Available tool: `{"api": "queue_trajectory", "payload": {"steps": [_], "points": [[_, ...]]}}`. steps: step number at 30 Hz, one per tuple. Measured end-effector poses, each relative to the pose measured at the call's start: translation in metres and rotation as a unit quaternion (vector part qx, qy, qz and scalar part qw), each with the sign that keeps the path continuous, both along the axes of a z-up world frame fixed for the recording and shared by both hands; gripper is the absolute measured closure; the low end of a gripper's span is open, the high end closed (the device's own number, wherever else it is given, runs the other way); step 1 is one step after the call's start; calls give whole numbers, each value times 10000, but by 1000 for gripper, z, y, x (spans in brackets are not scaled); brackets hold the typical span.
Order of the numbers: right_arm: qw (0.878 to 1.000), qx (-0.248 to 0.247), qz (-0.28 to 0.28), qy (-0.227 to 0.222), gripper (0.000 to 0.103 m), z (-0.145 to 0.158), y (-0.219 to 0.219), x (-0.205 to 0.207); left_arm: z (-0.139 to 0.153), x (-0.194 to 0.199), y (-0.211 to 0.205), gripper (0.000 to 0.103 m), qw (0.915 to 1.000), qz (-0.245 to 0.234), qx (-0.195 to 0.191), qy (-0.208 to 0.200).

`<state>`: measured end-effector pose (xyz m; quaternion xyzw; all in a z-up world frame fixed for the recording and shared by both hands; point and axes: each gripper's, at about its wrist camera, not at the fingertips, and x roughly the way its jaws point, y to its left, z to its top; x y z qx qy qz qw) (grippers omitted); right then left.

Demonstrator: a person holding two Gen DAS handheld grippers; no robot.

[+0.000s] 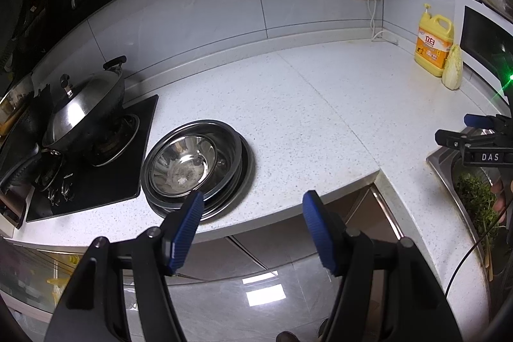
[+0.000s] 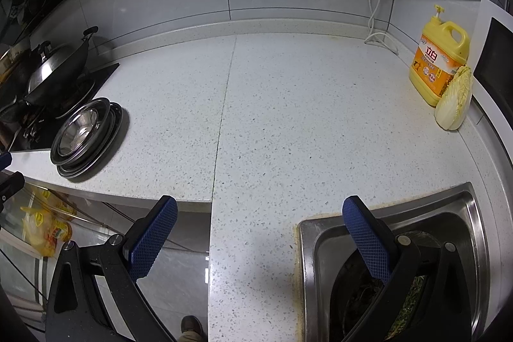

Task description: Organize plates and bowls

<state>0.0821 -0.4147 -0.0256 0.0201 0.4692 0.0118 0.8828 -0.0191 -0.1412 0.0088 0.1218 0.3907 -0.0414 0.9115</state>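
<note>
2 grippers, left gripper and right gripper, hung with fingers apart and empty; stacked steel bowls and plates sat at the countertop's front edge beside the stove.

Left gripper: low in the left wrist frame, centre, pointing down and forward. Jaws wide apart, nothing between them. Blue ribbed pads angled outward at the tips, black linkage arms spreading to the bottom corners.

Right gripper: low in the right wrist frame, likewise tilted downward. Jaws spread wide, empty. Blue textured pads splayed, left one at lower left, right one at lower right.

Also seen at the right edge of the left wrist frame, mid height, side-on.
</note>
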Motion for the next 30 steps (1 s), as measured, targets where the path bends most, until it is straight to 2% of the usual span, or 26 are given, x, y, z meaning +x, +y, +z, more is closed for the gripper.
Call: {"api": "queue_trajectory", "payload": {"steps": [7,30], "points": [[10000,-1,2,12,2,0,0,0,2,0,1,40,9998,-42,-165,51],[10000,-41,23,8,2,2,0,1,2,0,0,40,9997,-75,-199,94]]}}
